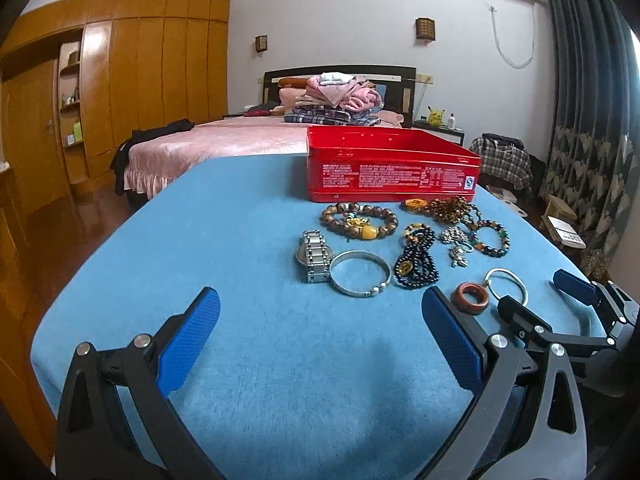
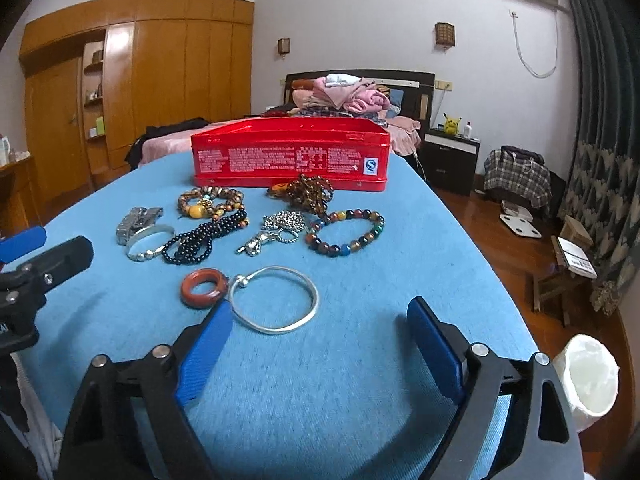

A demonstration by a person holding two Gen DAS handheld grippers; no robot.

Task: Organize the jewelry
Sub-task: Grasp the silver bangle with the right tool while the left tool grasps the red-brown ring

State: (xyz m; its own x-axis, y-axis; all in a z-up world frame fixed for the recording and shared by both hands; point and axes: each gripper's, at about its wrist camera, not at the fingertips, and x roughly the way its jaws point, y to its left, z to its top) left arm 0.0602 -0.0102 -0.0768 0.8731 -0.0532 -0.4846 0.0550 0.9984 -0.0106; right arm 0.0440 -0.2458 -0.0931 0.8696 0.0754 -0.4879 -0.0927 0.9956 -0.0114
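Jewelry sits spread on the desk (image 2: pixel 360 380) before the red tin (image 2: pixel 290 156), ready for sorting. Left tool (image 1: pixel 320 340) and right tool (image 2: pixel 320 344) both gape wide, empty; the right lines up behind the silver bangle (image 2: pixel 276 300), likely first pick.

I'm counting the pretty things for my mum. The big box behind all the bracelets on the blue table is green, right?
Not quite. The box is red, not green, with white print on its side. It does stand behind the bracelets on the blue table, just as you said. The right wrist view shows it most plainly, and the left wrist view shows the same red box.
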